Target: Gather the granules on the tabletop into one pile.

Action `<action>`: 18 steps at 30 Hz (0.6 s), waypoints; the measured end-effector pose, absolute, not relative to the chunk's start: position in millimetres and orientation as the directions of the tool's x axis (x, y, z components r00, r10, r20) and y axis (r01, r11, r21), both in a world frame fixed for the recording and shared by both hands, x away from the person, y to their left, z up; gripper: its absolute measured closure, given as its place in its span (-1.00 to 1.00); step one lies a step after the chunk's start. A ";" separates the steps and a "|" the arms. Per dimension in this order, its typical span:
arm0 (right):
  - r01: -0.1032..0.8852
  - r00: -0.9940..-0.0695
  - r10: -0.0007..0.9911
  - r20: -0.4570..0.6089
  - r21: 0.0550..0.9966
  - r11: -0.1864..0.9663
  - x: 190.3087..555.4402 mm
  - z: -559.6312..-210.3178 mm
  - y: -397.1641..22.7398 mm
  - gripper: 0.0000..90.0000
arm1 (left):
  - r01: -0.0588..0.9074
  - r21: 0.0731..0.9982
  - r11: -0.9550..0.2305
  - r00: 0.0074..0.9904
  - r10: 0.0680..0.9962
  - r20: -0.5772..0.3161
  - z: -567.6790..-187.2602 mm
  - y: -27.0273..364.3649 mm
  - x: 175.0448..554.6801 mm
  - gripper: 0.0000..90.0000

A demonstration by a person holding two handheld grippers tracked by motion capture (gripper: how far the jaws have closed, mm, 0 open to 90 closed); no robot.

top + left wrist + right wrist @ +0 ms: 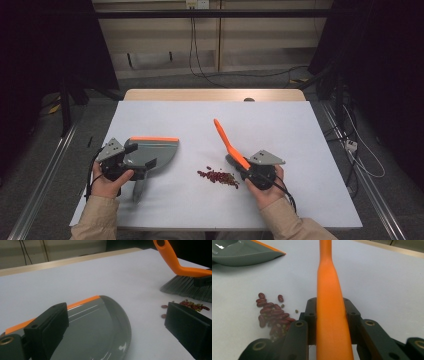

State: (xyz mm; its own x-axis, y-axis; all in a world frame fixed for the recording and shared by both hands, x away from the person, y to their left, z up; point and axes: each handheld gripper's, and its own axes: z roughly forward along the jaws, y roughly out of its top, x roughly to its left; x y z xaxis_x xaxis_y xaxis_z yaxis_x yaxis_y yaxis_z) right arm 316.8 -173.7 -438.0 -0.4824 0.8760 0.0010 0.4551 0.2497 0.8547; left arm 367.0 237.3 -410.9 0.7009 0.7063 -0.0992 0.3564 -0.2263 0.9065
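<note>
A grey dustpan (159, 149) with an orange lip lies on the white table at the left, its handle pointing toward the person. My left gripper (141, 156) hovers over it with the jaws spread wide (116, 315), and the pan (100, 327) lies below them. My right gripper (250, 167) is shut on the orange handle of a brush (225, 135), whose grey bristles (185, 287) rest on the table. The handle (328, 277) runs straight out between the jaws (329, 307). A small heap of red beans (217, 176) (273, 312) lies just left of the bristles, between brush and dustpan (242, 252).
The white tabletop (280, 120) has a wooden far edge (215, 94). Cables run over the floor behind and to the right. Dark curtains stand at both sides.
</note>
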 end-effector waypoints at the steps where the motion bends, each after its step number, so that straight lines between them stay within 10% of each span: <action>1: 0.453 -0.483 0.876 0.006 0.858 0.244 316.5 -438.6 -169.7 0.58 | 0.355 0.904 -0.239 0.703 0.706 -0.089 -410.6 237.3 365.8 -0.88; 18: 0.416 -0.481 0.876 0.031 0.888 0.196 321.6 -444.1 -143.2 0.58 | 0.384 0.880 -0.279 0.711 0.697 -0.090 -415.3 242.9 351.7 -0.90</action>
